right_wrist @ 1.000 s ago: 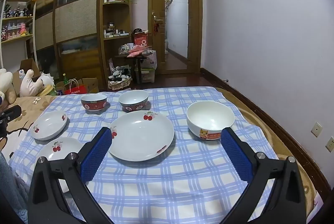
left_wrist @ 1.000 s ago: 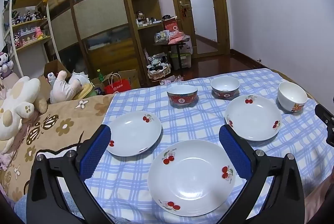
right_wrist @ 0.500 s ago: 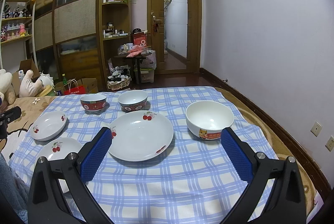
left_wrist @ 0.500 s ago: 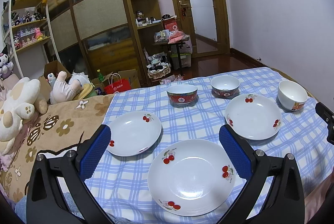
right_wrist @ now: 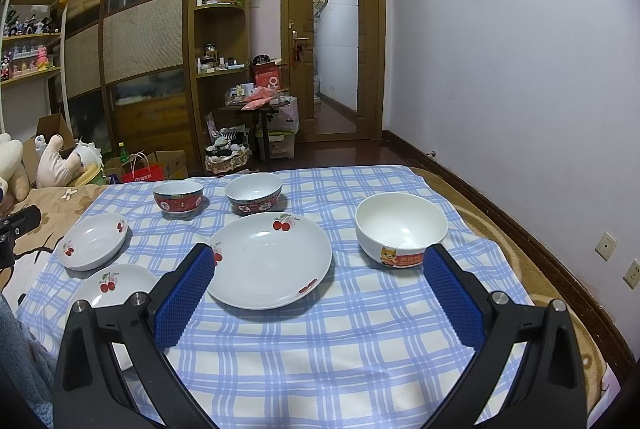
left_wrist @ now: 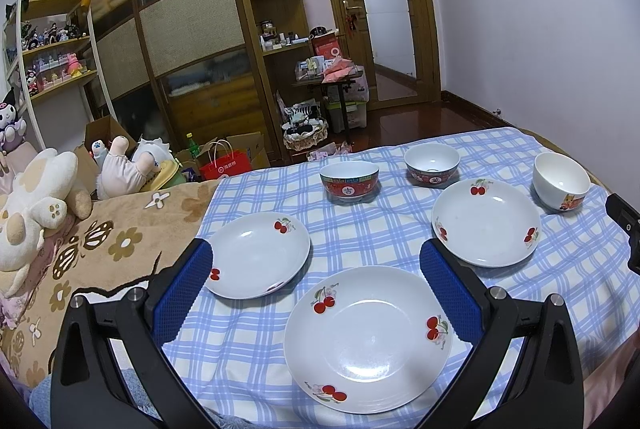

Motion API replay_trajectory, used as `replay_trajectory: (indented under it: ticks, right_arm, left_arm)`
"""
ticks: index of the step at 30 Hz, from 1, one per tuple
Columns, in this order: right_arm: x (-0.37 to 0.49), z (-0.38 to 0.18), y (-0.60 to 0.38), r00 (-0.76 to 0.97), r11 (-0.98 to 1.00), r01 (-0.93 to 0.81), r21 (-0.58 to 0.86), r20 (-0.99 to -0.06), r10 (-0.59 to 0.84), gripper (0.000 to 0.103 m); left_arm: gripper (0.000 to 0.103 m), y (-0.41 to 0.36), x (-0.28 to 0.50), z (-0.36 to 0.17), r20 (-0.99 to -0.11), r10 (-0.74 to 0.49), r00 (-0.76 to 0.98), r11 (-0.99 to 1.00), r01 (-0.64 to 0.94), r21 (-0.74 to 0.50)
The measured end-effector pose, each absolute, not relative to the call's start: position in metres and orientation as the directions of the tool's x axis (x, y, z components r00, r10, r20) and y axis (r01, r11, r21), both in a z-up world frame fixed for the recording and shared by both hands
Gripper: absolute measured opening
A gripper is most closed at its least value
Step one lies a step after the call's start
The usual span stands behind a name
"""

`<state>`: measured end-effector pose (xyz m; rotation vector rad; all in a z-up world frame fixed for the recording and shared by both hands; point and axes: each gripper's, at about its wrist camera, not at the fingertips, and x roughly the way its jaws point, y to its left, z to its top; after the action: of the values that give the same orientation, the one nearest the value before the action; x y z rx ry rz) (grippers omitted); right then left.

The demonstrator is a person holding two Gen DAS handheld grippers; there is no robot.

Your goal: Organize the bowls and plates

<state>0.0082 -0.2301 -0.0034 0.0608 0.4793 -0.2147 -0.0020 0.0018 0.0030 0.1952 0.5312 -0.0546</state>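
Three white cherry-print plates lie on the blue checked cloth [left_wrist: 360, 233]: a near plate [left_wrist: 368, 339], a left plate [left_wrist: 258, 255] and a right plate [left_wrist: 486, 223]. Behind them stand a red bowl [left_wrist: 349, 181], a blue-patterned bowl [left_wrist: 431, 164] and a white bowl [left_wrist: 561, 181]. My left gripper [left_wrist: 316, 269] is open and empty above the near plate. My right gripper [right_wrist: 318, 271] is open and empty, hovering over the right plate [right_wrist: 270, 261], with the white bowl [right_wrist: 401, 229] just beyond its right finger.
A brown flowered blanket [left_wrist: 100, 249] with plush toys [left_wrist: 36, 197] lies left of the cloth. The cloth's right edge drops toward a wall and floor [right_wrist: 540, 229]. Cupboards, shelves and a door stand behind.
Both grippers have drifted only slightly; the view is almost unchanged. Nothing was taken hold of or moved.
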Motion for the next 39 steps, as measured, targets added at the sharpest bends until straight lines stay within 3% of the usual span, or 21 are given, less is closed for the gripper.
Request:
replay_trajectory:
  ticks: [39]
  right_arm:
    - [0.0081,-0.0034,-0.2302,0.865,0.976,0.219,0.010,-0.464,-0.190,0.103]
  left_arm:
    - [0.102,0.0043,-0.0044,0.0060,-0.506,0.004,0.862,0.978,0.102,0.180]
